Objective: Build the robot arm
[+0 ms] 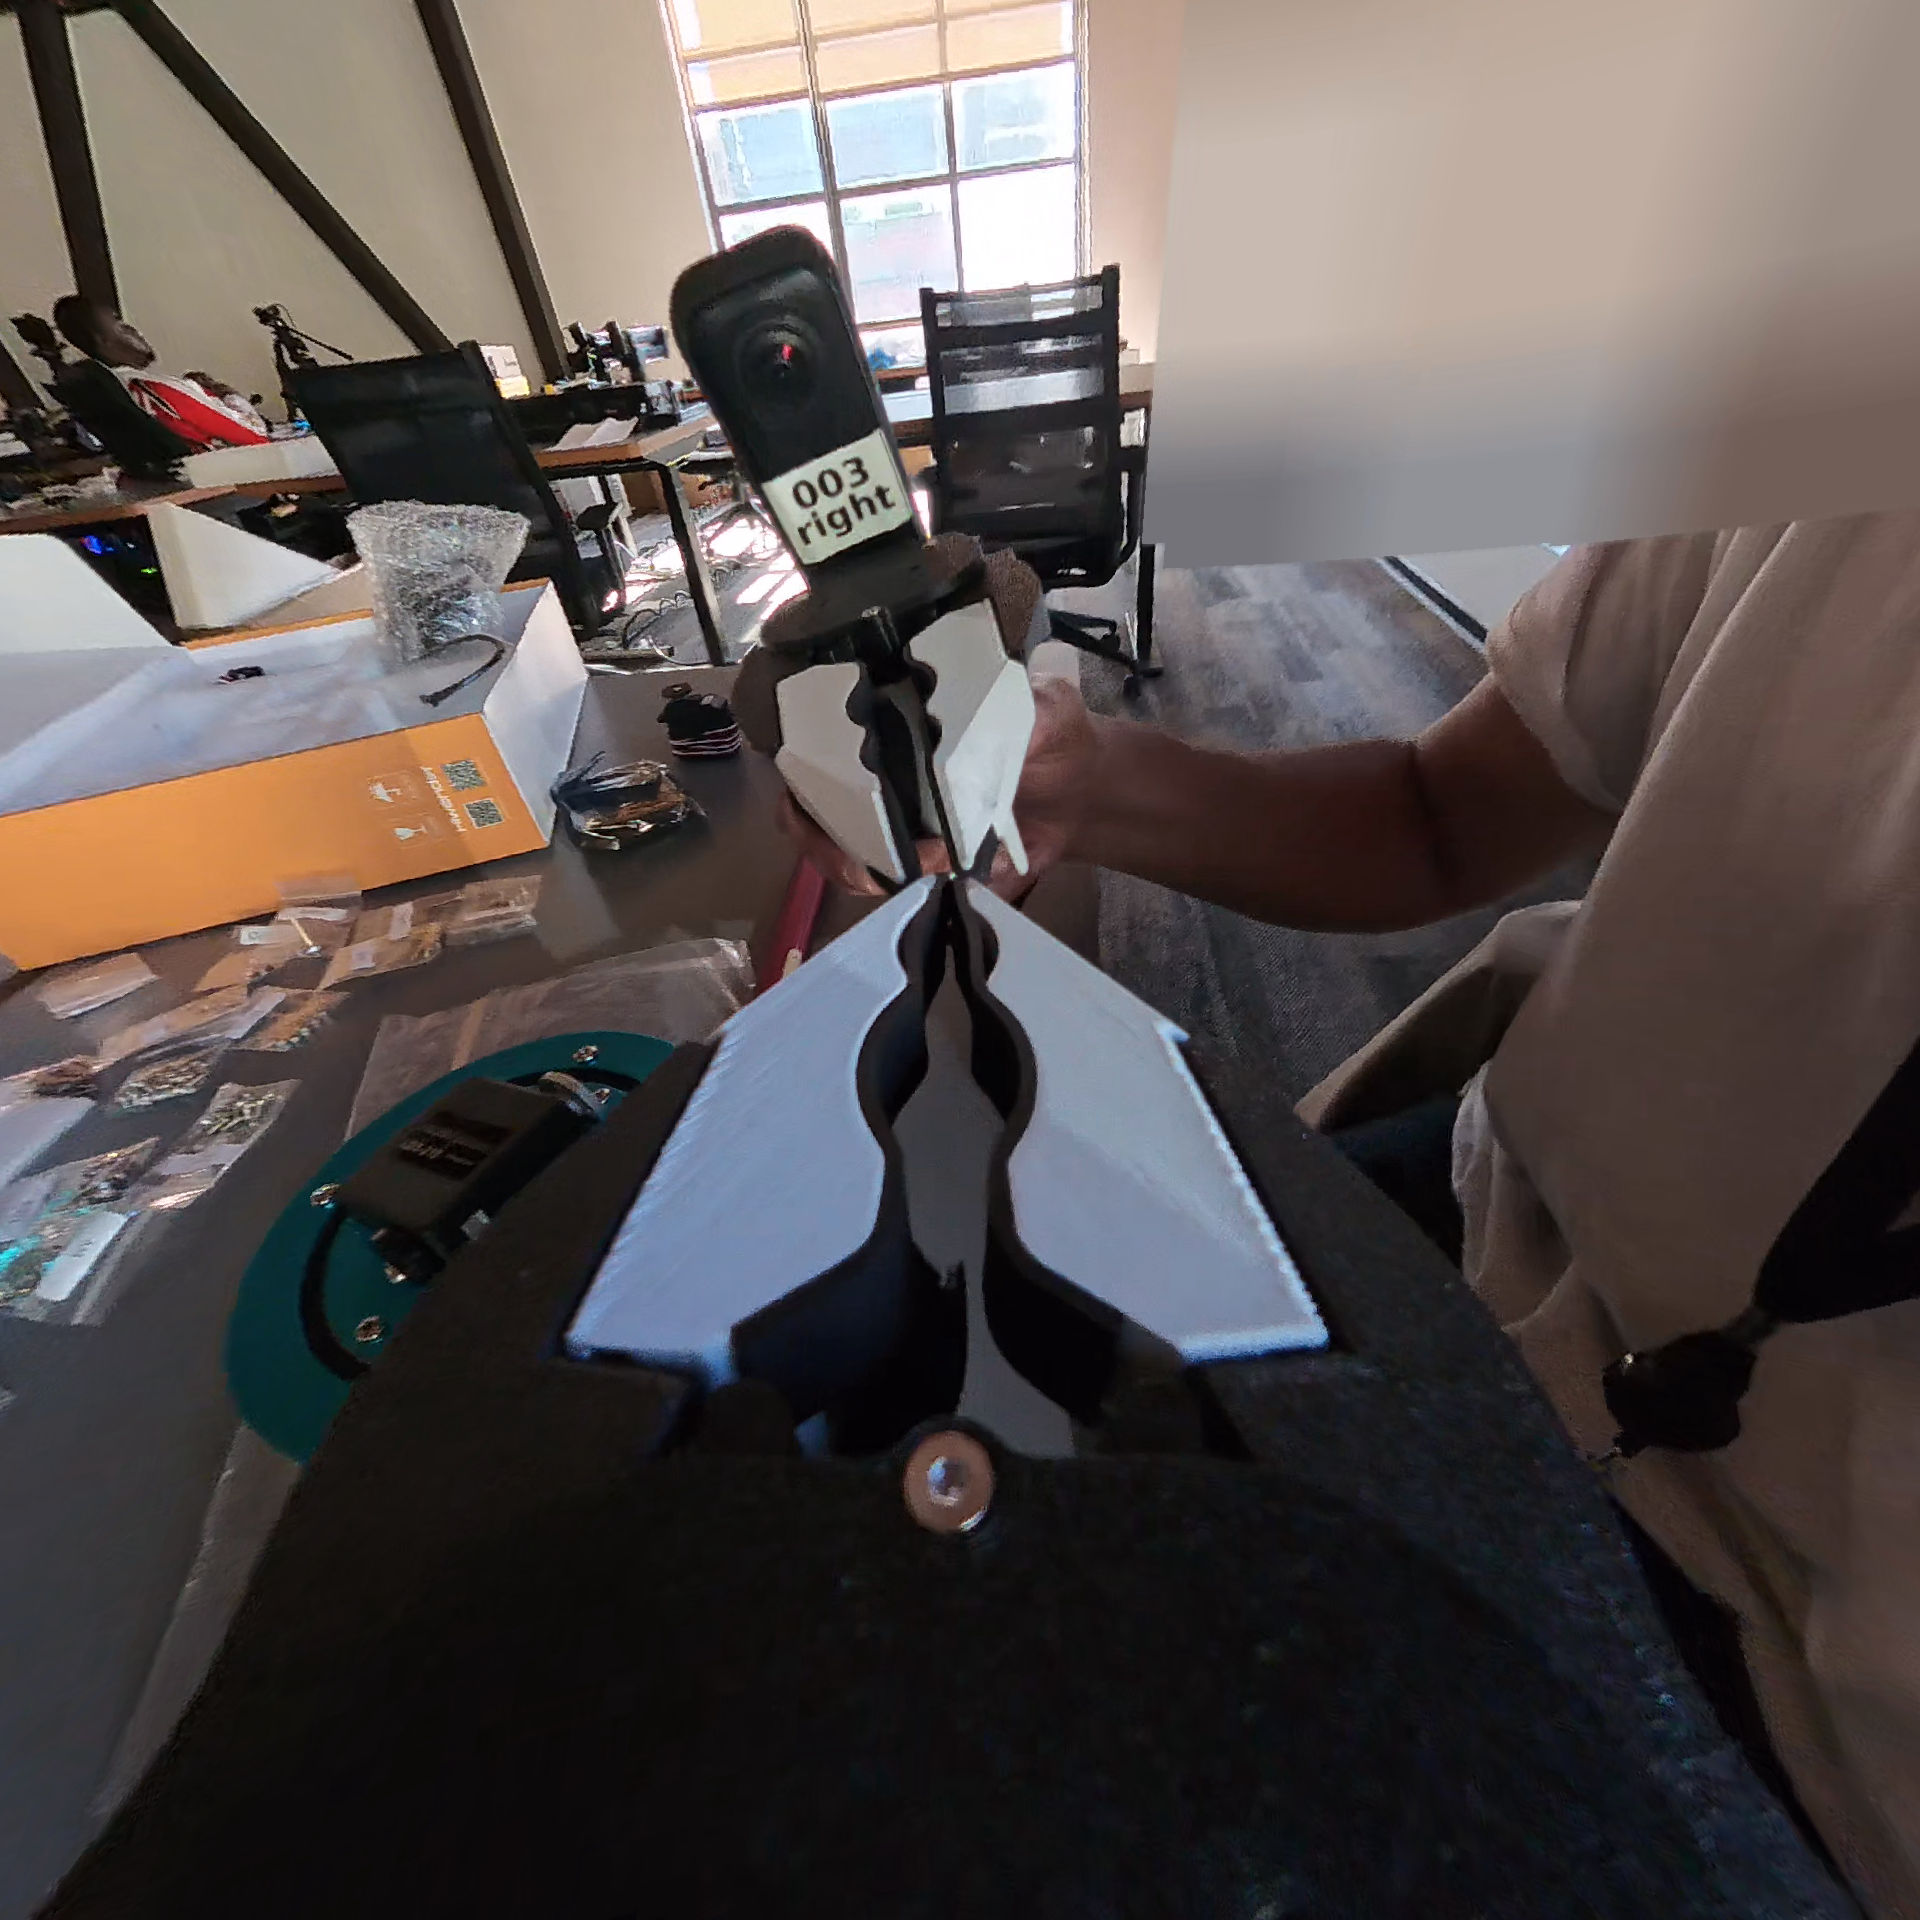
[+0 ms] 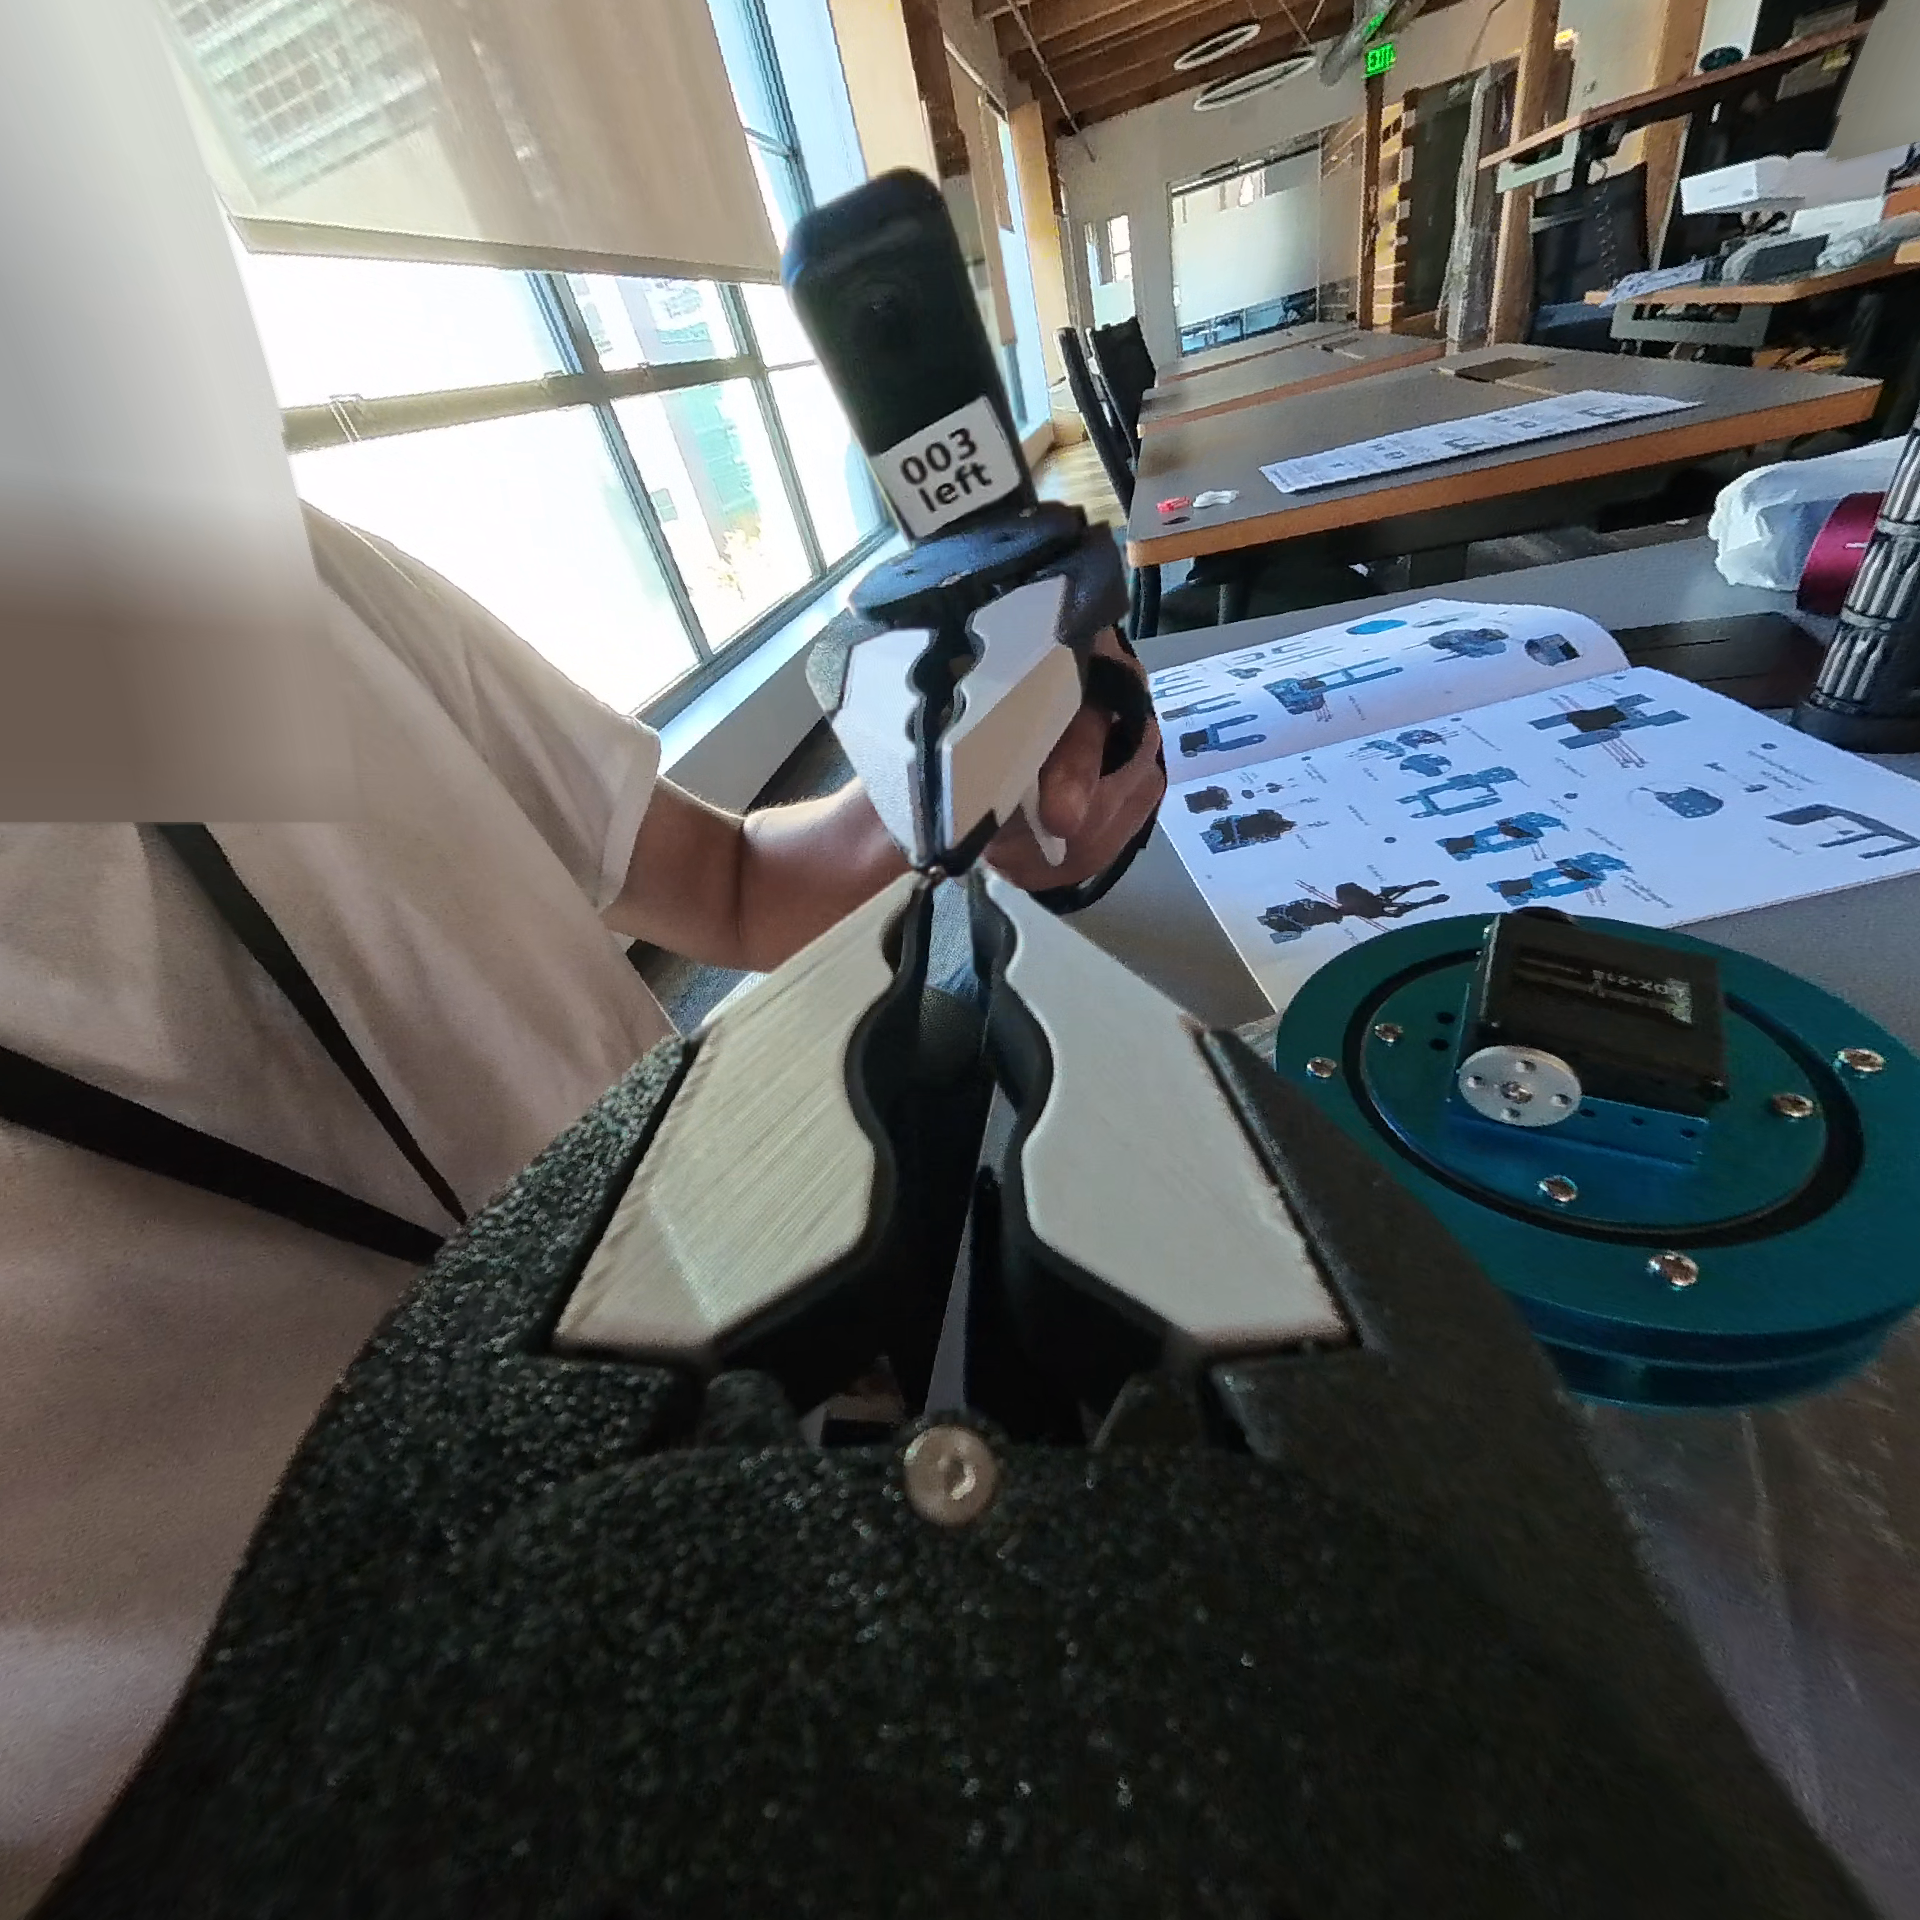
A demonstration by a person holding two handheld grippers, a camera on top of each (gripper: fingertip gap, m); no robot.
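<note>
My left gripper (image 1: 948, 891) and right gripper (image 2: 951, 891) point at each other, tip to tip, above the table's edge. Both have white fingers with black pads, and the jaws look closed. In the left wrist view the right gripper (image 1: 930, 868) hangs in a hand (image 1: 1055, 779), its tips touching mine. In the right wrist view the left gripper (image 2: 935, 860) does the same. A tiny glinting speck sits where the tips meet, too small to identify. A teal round base (image 2: 1766, 1205) carrying a black servo (image 2: 1600, 997) lies on the table just beside the grippers; it also shows in the left wrist view (image 1: 301, 1247).
An open instruction booklet (image 2: 1455, 748) lies behind the teal base. An orange-and-white box (image 1: 260, 821), bubble wrap (image 1: 436, 571) and several small bags of hardware (image 1: 208, 1039) cover the table's other side. The person's torso (image 1: 1662, 1039) is close by. Office chairs and desks stand behind.
</note>
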